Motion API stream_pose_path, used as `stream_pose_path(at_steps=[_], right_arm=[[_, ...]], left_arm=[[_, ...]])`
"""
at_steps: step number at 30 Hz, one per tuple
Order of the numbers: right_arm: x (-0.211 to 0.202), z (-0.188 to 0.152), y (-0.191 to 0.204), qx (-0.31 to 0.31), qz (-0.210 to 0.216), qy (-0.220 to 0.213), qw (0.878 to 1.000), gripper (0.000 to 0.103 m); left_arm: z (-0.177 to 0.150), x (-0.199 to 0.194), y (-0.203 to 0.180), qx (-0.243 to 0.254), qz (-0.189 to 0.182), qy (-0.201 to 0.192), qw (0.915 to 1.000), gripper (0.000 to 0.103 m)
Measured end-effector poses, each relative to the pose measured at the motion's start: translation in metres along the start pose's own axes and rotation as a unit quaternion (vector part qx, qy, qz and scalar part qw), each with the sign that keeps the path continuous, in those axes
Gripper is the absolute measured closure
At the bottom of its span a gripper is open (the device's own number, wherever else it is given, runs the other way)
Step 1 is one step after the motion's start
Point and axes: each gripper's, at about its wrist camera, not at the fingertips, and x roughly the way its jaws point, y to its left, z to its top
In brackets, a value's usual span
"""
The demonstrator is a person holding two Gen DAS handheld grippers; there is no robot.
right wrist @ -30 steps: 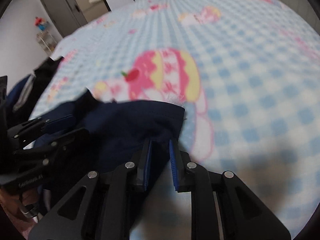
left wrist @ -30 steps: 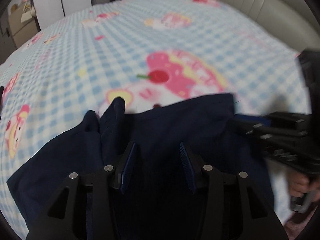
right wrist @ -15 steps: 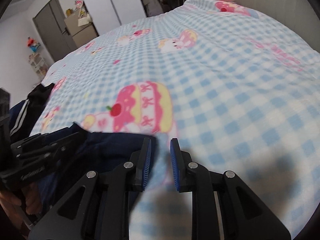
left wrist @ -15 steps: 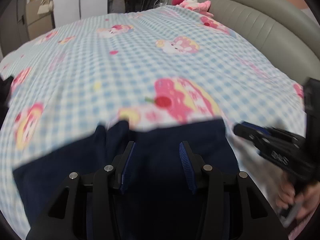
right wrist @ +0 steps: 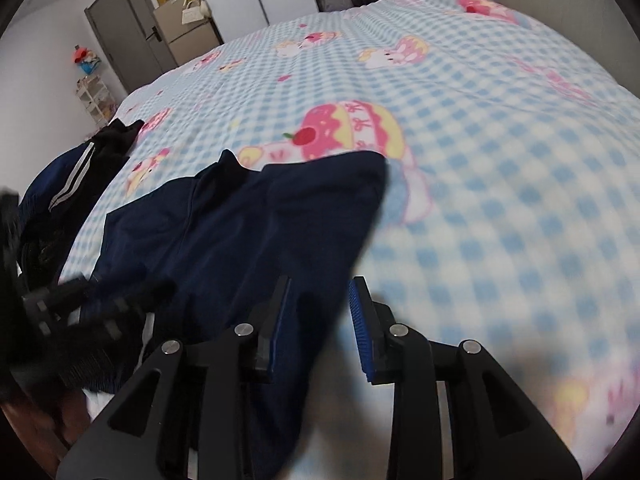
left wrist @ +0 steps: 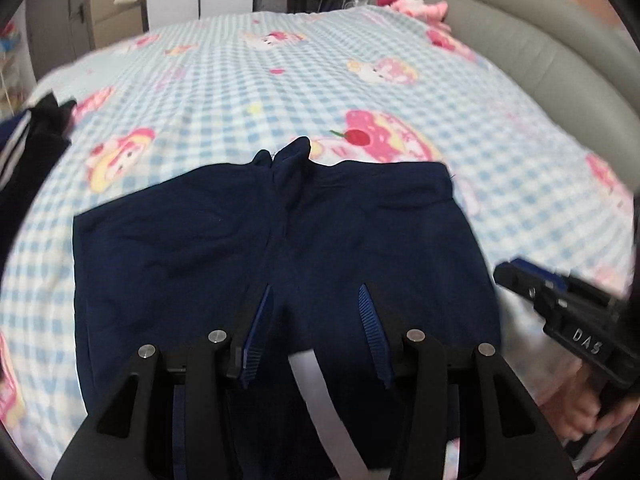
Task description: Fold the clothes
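Left tongs (left wrist: pixel 316 312) spread wide and empty above the navy blue cloth shorts (left wrist: pixel 256 240), right tongs (right wrist: pixel 320 312) parted, empty, over their right edge, shorts lying flat on the blue-checked cartoon-print bed (left wrist: pixel 248 80).

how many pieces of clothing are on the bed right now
2 that I can tell apart: the navy blue shorts spread flat near the bed's front edge, and a dark heap with white stripes at the left edge. That heap may hold more than one garment.
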Motion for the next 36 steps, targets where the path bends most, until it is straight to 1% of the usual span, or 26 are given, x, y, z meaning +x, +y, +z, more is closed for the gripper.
stream_pose_path(at_steps=[2, 4, 6, 9, 10, 11, 14, 16, 17, 19, 22, 23, 24, 26, 27, 29, 30, 31, 33, 35, 36], right_arm=[[-0.012, -0.011, -0.012, 0.027, -0.002, -0.009, 1.0, 0.074], [-0.018, -0.02, -0.023, 0.051, 0.008, -0.009, 0.999, 0.074], [-0.019, -0.024, -0.025, 0.053, 0.015, -0.008, 0.998, 0.074], [-0.019, -0.026, -0.019, 0.039, 0.027, -0.01, 0.999, 0.074], [-0.016, -0.027, -0.014, 0.031, 0.033, -0.009, 0.999, 0.074], [-0.009, -0.028, -0.009, 0.02, 0.035, 0.001, 0.999, 0.073], [0.013, -0.036, 0.006, -0.018, 0.013, 0.042, 0.999, 0.073], [0.018, -0.04, 0.009, -0.041, -0.014, 0.055, 0.998, 0.073], [0.016, -0.041, 0.007, -0.041, -0.016, 0.056, 0.997, 0.073], [0.007, -0.04, -0.004, -0.025, -0.017, 0.046, 0.999, 0.073], [-0.01, -0.039, -0.013, -0.004, -0.031, 0.016, 0.999, 0.073], [-0.017, -0.04, -0.01, -0.003, -0.023, 0.002, 1.0, 0.073], [-0.023, -0.041, -0.005, -0.004, -0.006, -0.008, 1.0, 0.073], [-0.027, -0.046, 0.011, -0.018, 0.027, -0.008, 0.999, 0.073], [-0.024, -0.051, 0.02, -0.031, 0.031, 0.001, 0.999, 0.073], [-0.009, -0.063, 0.03, -0.063, -0.007, 0.034, 0.997, 0.073], [-0.001, -0.069, 0.034, -0.079, -0.027, 0.051, 0.995, 0.073], [0.001, -0.07, 0.032, -0.078, -0.032, 0.054, 0.995, 0.073], [-0.005, -0.067, 0.025, -0.062, -0.023, 0.043, 0.997, 0.073], [-0.009, -0.064, 0.02, -0.049, -0.018, 0.033, 0.998, 0.07], [-0.008, -0.064, 0.018, -0.047, -0.015, 0.033, 0.998, 0.07]], left_arm=[[-0.007, -0.005, 0.007, -0.01, -0.011, 0.003, 0.9999, 0.056], [-0.017, -0.006, 0.008, -0.015, -0.024, 0.006, 0.9996, 0.056], [-0.028, -0.005, 0.007, -0.02, -0.04, 0.012, 0.999, 0.056], [-0.039, 0.003, 0.001, -0.02, -0.047, 0.027, 0.9983, 0.056], [-0.041, 0.007, -0.001, -0.014, -0.041, 0.034, 0.9985, 0.056], [-0.042, 0.01, -0.003, -0.011, -0.032, 0.038, 0.9987, 0.056], [-0.047, 0.009, 0.005, -0.02, -0.002, 0.038, 0.9991, 0.056], [-0.049, 0.004, 0.016, -0.033, 0.022, 0.032, 0.9987, 0.056], [-0.05, -0.003, 0.021, -0.037, 0.042, 0.019, 0.9983, 0.056], [-0.052, -0.02, 0.034, -0.054, 0.039, -0.01, 0.9977, 0.056], [-0.06, -0.036, 0.052, -0.087, -0.008, -0.024, 0.9959, 0.056], [-0.064, -0.037, 0.055, -0.091, -0.02, -0.021, 0.9954, 0.056], [-0.069, -0.035, 0.055, -0.091, -0.02, -0.016, 0.9956, 0.056], [-0.077, -0.027, 0.056, -0.083, 0.005, 0.006, 0.9965, 0.056], [-0.081, -0.022, 0.057, -0.082, 0.018, 0.018, 0.9963, 0.056], [-0.086, -0.014, 0.065, -0.091, 0.043, 0.04, 0.9941, 0.056], [-0.089, -0.014, 0.073, -0.1, 0.054, 0.044, 0.9925, 0.057], [-0.091, -0.016, 0.078, -0.109, 0.052, 0.043, 0.9917, 0.058], [-0.093, -0.024, 0.092, -0.135, 0.044, 0.032, 0.9894, 0.062], [-0.094, -0.034, 0.104, -0.158, 0.042, 0.017, 0.9865, 0.063], [-0.097, -0.034, 0.104, -0.155, 0.045, 0.018, 0.9868, 0.063]])
